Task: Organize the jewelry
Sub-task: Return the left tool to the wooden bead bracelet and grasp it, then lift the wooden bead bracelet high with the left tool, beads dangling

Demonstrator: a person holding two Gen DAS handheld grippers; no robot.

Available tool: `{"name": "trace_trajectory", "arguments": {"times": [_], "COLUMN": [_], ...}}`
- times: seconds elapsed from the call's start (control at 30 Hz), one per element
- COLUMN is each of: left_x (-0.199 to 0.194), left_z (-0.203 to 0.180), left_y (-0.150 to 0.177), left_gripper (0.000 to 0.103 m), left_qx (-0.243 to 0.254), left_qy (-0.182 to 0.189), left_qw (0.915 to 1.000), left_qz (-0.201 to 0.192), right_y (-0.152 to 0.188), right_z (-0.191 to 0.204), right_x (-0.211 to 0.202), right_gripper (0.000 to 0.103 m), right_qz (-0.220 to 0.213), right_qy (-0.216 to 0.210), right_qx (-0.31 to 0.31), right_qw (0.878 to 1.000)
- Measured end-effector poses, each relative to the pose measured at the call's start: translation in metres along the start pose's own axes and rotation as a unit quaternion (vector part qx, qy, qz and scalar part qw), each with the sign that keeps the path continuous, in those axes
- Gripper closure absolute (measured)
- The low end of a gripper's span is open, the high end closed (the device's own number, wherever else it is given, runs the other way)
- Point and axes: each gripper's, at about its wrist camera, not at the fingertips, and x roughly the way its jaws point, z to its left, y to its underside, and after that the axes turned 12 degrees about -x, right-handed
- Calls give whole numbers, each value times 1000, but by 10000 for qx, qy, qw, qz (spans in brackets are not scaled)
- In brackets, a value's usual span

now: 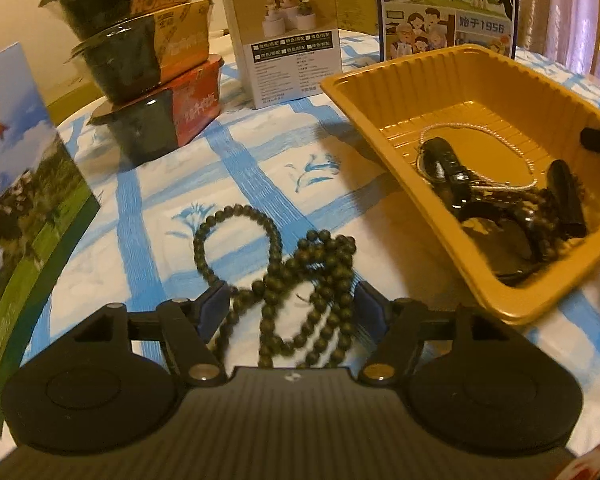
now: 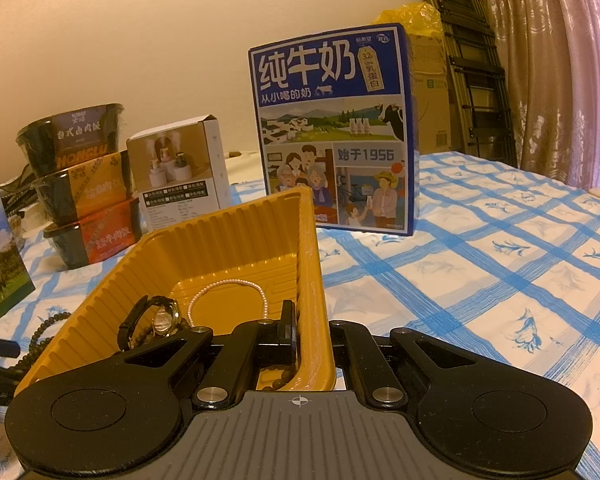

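Note:
A long string of dark wooden beads [image 1: 300,276] lies in loops on the blue-checked cloth. My left gripper [image 1: 292,300] stands open around it, a blue pad on either side, and I see neither pad pressing the beads. To the right sits a yellow plastic tray [image 1: 452,80] holding a pearl strand [image 1: 496,136], a black watch [image 1: 444,164] and more dark beads. My right gripper [image 2: 312,344] is shut on the tray's [image 2: 220,240] near right wall, one finger [image 2: 288,332] inside and the other hidden behind the wall. The watch [image 2: 164,316] and pearl strand [image 2: 228,284] show inside.
At the back of the table stand a blue milk carton [image 2: 332,140], a small white box [image 2: 180,172] and a stack of three food bowls [image 2: 84,184]. A cow-picture box [image 1: 20,180] stands at the left. A folded ladder [image 2: 472,80] and a curtain stand beyond the table.

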Motion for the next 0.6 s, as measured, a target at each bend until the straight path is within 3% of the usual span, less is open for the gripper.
{"name": "trace_trajectory", "arguments": {"times": [0.23, 0.3, 0.47, 0.6], "left_x": [18, 21, 17, 12], "left_z": [3, 8, 3, 0], "left_y": [-7, -10, -11, -11], "left_gripper": [39, 57, 82, 85], "left_qx": [179, 30, 131, 148], "left_qy": [203, 469, 591, 527], "left_qw": [9996, 9988, 9980, 9983], "left_qz": [-7, 125, 178, 197], "right_y": [2, 2, 2, 2], "right_z": [-2, -2, -2, -2], "right_x": [1, 1, 1, 2], "right_gripper": [99, 99, 99, 99], "right_qz": [19, 20, 22, 20], "right_qy": [-2, -1, -1, -9], "right_qx": [7, 6, 6, 0], "right_qw": [10000, 10000, 10000, 10000]}}
